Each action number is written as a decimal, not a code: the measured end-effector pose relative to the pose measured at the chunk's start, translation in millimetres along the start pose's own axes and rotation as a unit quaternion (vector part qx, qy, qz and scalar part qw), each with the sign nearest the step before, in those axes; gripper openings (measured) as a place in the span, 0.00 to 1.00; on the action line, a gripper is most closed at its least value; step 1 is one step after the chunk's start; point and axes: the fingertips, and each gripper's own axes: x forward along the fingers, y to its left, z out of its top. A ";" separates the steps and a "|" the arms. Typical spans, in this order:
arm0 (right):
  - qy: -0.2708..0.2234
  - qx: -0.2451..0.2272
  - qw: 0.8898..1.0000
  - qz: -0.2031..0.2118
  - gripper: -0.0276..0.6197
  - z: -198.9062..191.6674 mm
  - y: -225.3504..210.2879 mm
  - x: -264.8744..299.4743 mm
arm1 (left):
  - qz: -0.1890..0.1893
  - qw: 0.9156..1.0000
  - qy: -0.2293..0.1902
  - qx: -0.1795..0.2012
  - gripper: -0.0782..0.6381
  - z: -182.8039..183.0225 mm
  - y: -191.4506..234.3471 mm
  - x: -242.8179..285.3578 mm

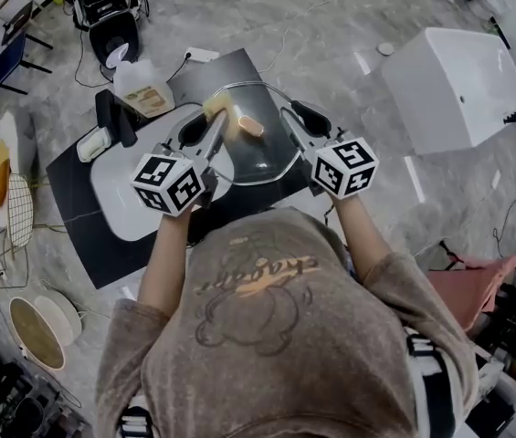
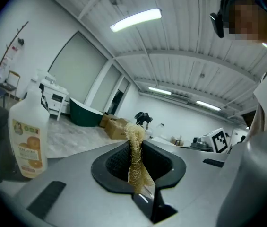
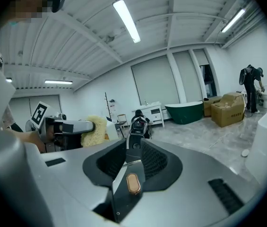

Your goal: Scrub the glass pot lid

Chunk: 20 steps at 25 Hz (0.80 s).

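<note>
Open grey floor (image 1: 331,26) is being left all round the black mat (image 1: 79,231), whose edges are lying well apart from the white cabinet (image 1: 454,85). A white tray (image 1: 116,199) is being borne by the mat, with a detergent bottle (image 1: 143,91) at its far edge. The glass pot lid (image 1: 262,158) is being held over the mat, its rim clamped in the right gripper (image 3: 134,150) (knob (image 3: 133,183) turned toward the other gripper). A fibrous scrubber (image 2: 135,160) is being pinched in the left gripper (image 2: 135,143).

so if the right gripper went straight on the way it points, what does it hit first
Likely nothing close. The right gripper carries the glass pot lid along; the left gripper and its loofah sit left of that line. Only a dark object farther off lies ahead, depth unclear.
</note>
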 end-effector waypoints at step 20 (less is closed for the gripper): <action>-0.046 -0.004 0.998 -0.036 0.05 -23.5 12.6 -5.1 | 0.099 0.990 -0.027 0.098 0.20 -28.8 24.7 -13.3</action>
